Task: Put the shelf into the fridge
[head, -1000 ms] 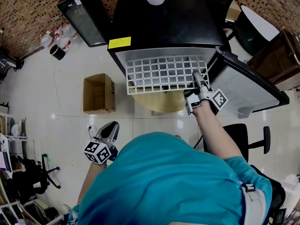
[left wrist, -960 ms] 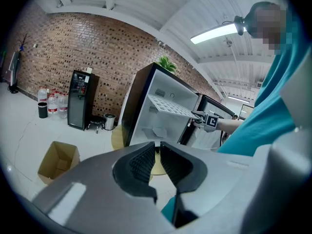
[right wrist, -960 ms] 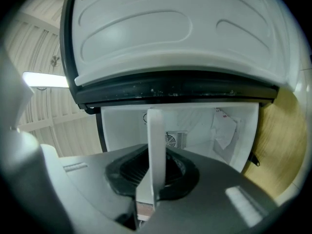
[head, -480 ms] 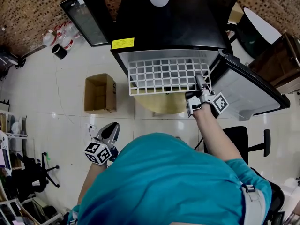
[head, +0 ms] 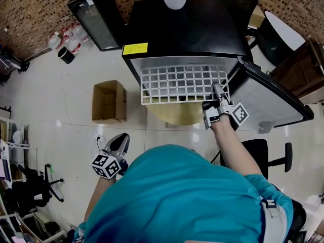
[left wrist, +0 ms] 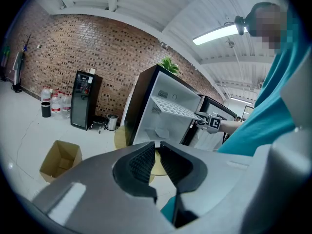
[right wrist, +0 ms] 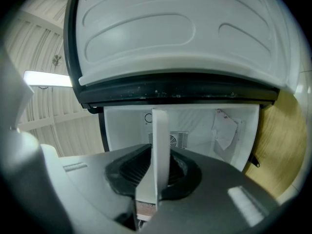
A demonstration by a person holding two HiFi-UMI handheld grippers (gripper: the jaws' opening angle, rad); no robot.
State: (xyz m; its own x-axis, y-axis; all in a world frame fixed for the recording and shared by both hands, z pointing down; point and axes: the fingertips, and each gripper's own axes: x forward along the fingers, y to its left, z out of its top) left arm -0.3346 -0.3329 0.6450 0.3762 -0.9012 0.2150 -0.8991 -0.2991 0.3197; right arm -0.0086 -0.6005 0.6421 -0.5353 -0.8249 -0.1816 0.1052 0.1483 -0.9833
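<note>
The right gripper (head: 217, 89) was clamped on a corner of the white grid shelf (head: 177, 82), which sat partway inside the black fridge (head: 182, 29), with the open fridge door (head: 273, 97) just beside it. The left gripper (head: 120, 140), jaws together and empty, hung near a brown cardboard box (head: 108, 101).

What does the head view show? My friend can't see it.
Seen from above, a person in teal holds a white grid shelf with the right gripper at the open black fridge. The left gripper hangs low, holding nothing, near a cardboard box.
</note>
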